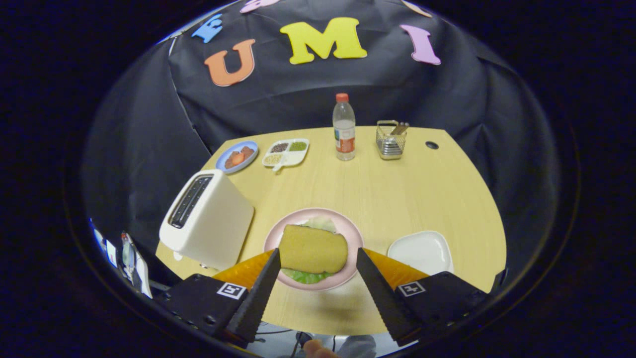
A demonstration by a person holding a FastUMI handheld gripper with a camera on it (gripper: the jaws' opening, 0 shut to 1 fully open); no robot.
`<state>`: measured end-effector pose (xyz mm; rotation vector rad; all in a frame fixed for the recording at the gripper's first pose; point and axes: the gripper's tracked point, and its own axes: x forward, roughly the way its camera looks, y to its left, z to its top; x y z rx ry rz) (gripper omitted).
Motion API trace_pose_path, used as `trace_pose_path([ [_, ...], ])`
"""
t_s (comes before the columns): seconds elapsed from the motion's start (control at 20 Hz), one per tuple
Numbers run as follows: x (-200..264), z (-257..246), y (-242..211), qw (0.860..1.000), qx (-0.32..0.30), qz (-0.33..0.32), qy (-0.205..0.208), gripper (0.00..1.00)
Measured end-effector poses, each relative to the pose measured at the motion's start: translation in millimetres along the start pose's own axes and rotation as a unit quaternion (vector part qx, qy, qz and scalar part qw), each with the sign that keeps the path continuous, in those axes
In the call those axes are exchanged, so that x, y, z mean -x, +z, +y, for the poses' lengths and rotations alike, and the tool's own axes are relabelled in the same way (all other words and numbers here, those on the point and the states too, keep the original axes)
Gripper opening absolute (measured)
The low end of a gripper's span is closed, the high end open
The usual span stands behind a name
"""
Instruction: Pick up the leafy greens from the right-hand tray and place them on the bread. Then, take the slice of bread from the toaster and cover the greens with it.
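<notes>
Claw point(318, 258): released, empty, above golden toasted bread slice point(313, 248) covering pale leafy greens point(305, 276) on pink round plate point(298, 217). Risk: a careless bump could dislodge the slice.

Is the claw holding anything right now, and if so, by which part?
Nothing is held. The claw is open, its fingers apart on either side of the bread slice lying over the greens on the pink plate.

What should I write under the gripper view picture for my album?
Open gripper hangs above the bread slice covering the leafy greens on the pink plate, jaws apart.

Table point(397, 199): toaster point(206, 219), plate point(348, 233), tray point(422, 251), bottle point(344, 128).
</notes>
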<state>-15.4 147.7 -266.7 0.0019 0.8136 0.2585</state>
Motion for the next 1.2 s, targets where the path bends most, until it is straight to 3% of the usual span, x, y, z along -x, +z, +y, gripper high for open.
trace_pose_path([
  [0.2,105,15,46,0.990,0.018,-0.132,-0.048,0.96],
  [0.45,216,37,93,0.960,0.026,-0.268,-0.079,0.96],
  [0.6,258,46,115,0.941,0.043,-0.323,-0.087,0.95],
  [0.95,300,55,131,0.915,0.053,-0.392,-0.081,0.93],
  [1.2,294,49,138,0.914,0.052,-0.397,-0.068,0.93],
])
